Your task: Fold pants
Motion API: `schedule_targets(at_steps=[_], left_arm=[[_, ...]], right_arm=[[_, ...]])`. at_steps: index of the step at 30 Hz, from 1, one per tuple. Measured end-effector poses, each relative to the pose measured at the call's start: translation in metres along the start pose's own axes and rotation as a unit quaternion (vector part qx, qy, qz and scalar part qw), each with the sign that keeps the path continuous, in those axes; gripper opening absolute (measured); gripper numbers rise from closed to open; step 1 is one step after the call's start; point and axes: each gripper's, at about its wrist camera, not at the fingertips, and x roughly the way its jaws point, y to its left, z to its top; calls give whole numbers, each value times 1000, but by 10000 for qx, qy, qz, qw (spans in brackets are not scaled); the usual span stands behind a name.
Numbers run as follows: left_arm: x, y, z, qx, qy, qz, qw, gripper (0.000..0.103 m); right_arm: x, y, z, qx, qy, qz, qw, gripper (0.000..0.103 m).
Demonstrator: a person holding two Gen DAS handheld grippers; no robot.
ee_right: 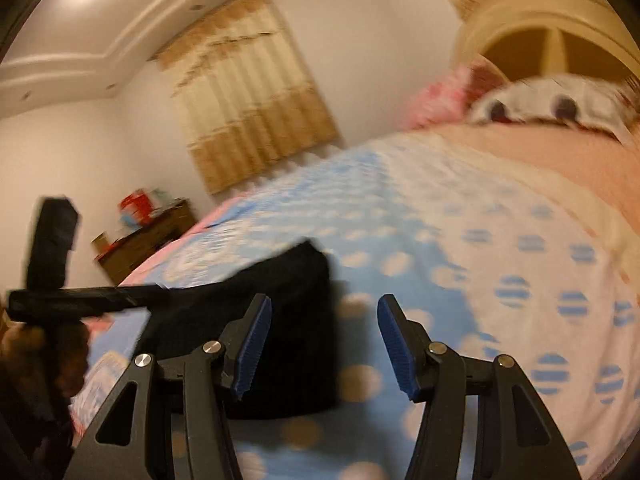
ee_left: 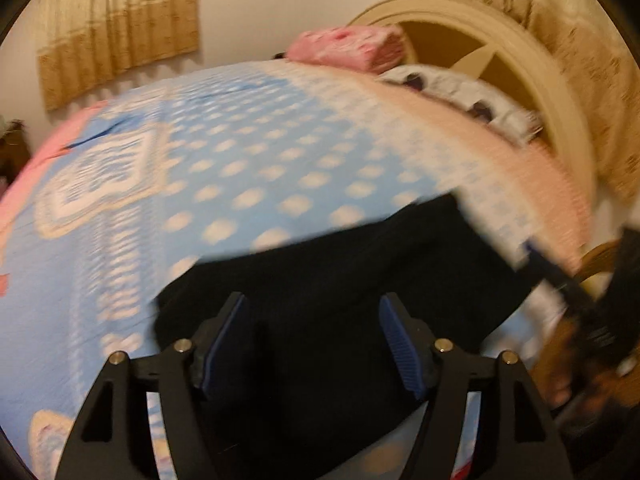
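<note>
Pants [ee_left: 340,280] folded into a compact dark block on the bed [ee_left: 240,160], apparently near done.

Left tool [ee_left: 314,340] wide open, empty, poised over the block; right tool [ee_right: 324,344] likewise spread and holding nothing, with the block's corner just left of its fingers. Lying flat on the dotted blue blanket, short of the pillows [ee_left: 460,92] and headboard [ee_left: 500,48]. Probably left: at most a last tidy or smoothing; blur hides any loose edges.
</note>
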Motion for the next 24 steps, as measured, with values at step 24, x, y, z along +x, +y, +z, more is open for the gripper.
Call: schedule_targets(at_steps=[24], left_arm=[[33, 40, -40, -336, 26, 98, 9994, 93]], right_arm=[[53, 48, -26, -1157, 1125, 134, 9868, 57]])
